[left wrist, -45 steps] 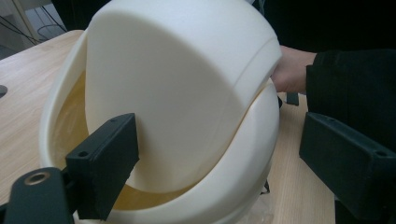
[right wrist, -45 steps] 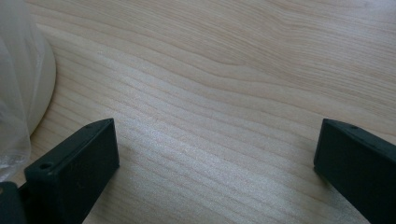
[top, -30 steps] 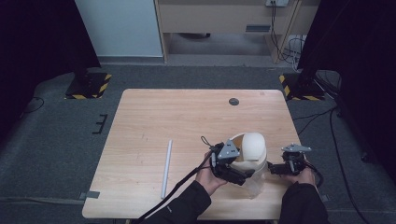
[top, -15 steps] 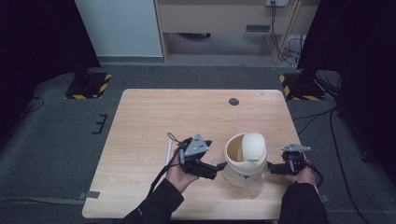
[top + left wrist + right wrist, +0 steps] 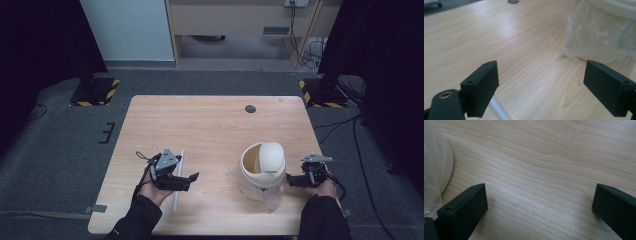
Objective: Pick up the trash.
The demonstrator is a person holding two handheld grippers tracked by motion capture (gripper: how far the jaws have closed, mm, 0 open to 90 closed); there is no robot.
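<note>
A cream bin (image 5: 262, 162) with a swing lid stands on the wooden table (image 5: 210, 125), and a clear plastic bag (image 5: 260, 194) hangs loose around its base. A thin white rod (image 5: 178, 186) lies to its left. My left gripper (image 5: 191, 176) hovers open right over the rod and points toward the bin. In the left gripper view the rod (image 5: 499, 111) passes under the left jaw, with the bag (image 5: 596, 37) ahead of my left gripper (image 5: 541, 75). My right gripper (image 5: 294, 181) stands open just right of the bin. In the right gripper view the bin's base (image 5: 446, 165) is beside my right gripper (image 5: 539, 195).
A small black disc (image 5: 250, 108) is set in the table near its far edge. The table's front edge runs close behind both hands. Dark floor with cables and black-and-yellow stand bases surrounds the table.
My left gripper has drawn away from the bin, moving left across the table to the white rod. The right gripper and the bin have stayed in place.
</note>
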